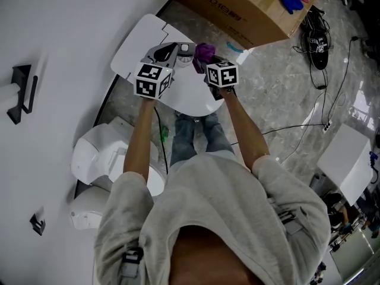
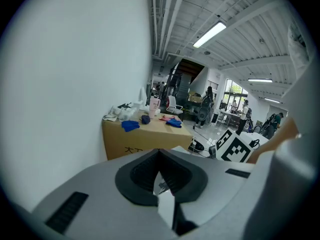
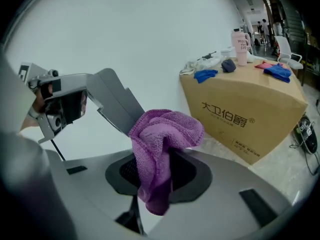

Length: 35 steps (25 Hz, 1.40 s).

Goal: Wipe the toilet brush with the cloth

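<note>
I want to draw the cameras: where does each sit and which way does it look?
Head view: on the person's head, looking steeply down at the left gripper and right gripper over a white surface; arms and shoulders show.
Left gripper view: rides the left gripper, looks along its jaws toward the cardboard box; the right gripper's marker cube shows.
Right gripper view: rides the right gripper, looks along jaws shut on the purple cloth toward the wall; the left gripper shows.
Shared: all three see the cardboard box.

Two grippers are showing: left gripper [image 2: 160,178], right gripper [image 3: 151,176]. One cloth [image 3: 165,134], one cardboard box [image 1: 237,8] and one toilet [image 1: 98,159] are showing too.
</note>
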Motion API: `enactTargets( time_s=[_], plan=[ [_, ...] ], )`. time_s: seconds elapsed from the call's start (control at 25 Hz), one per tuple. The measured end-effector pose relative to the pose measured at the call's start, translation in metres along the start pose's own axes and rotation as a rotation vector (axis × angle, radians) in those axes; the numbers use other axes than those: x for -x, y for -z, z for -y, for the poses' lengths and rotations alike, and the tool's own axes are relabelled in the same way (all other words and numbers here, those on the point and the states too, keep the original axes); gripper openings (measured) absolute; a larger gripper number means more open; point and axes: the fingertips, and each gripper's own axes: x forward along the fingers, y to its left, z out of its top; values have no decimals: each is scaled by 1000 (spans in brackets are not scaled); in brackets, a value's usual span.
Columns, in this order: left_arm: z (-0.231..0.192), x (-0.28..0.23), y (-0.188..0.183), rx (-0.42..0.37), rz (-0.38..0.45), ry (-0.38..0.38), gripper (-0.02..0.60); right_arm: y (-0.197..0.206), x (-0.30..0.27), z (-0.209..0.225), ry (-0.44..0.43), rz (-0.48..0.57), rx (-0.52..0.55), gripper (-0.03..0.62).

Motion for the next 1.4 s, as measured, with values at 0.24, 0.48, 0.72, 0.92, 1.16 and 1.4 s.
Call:
enactTargets(
  time_s=[0.24,0.48,0.72,0.92,1.16,1.4],
  plan=[
    [-2,1,0,5,6,-1,18,-17,17,22,36,53,-7,120],
    [-1,0,0,12,10,-3,18,-93,45,13,18,210,68,120],
    [-1,-2,0,15,6,-7,18,-164,69,-24,-66,344,155,120],
    [-2,-1,0,20,11,-12,18,-173,61,-48,-131,334,185,120],
    [-2,-1,-1,22,13,-16,18,-142,37,-47,-156,236,156,120],
    [-5,-1,0,25,14,-23,18,-128,23,-33,-238,242,-91,120]
  ],
)
